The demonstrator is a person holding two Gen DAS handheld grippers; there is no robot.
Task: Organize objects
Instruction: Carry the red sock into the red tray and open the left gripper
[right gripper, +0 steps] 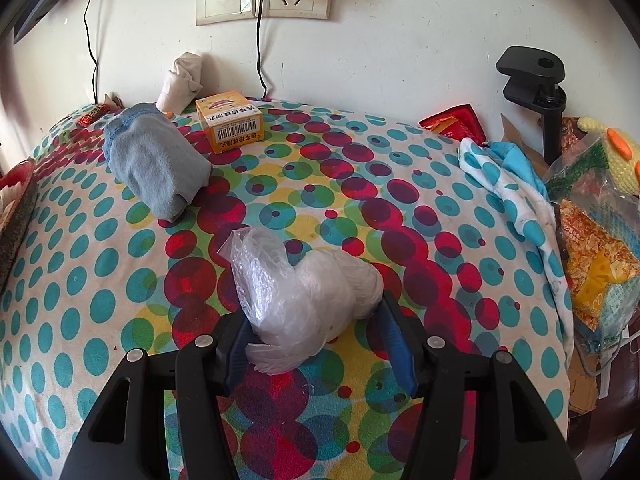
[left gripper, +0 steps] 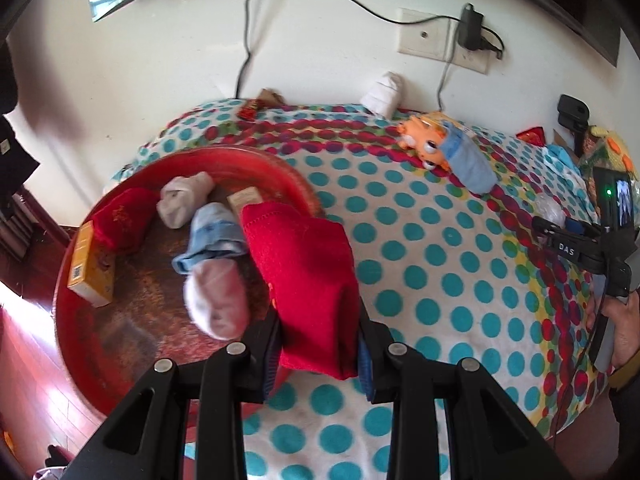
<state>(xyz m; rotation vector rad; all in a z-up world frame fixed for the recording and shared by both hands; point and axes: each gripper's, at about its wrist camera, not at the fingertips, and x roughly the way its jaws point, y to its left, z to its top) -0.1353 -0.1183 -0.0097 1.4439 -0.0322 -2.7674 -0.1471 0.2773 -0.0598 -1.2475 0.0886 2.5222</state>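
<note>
My left gripper (left gripper: 318,354) is shut on a red rolled sock (left gripper: 304,276) and holds it over the right rim of a round red tray (left gripper: 80,344). The tray holds another red sock (left gripper: 124,220), a grey sock (left gripper: 182,198), a blue sock (left gripper: 212,236), a pale sock (left gripper: 218,300) and a yellow box (left gripper: 90,264). My right gripper (right gripper: 316,346) is shut on a clear plastic bag bundle (right gripper: 304,280) resting on the dotted blanket (right gripper: 400,220). A grey-blue sock (right gripper: 156,164), a yellow box (right gripper: 230,122) and a white sock (right gripper: 182,80) lie farther back.
An orange toy (left gripper: 424,140) and a blue sock (left gripper: 470,160) lie at the back of the blanket. A wall with sockets (right gripper: 264,0) and cables is behind. A snack bag (right gripper: 600,256), a folded cloth (right gripper: 516,196) and a black clamp stand (right gripper: 540,88) are at the right.
</note>
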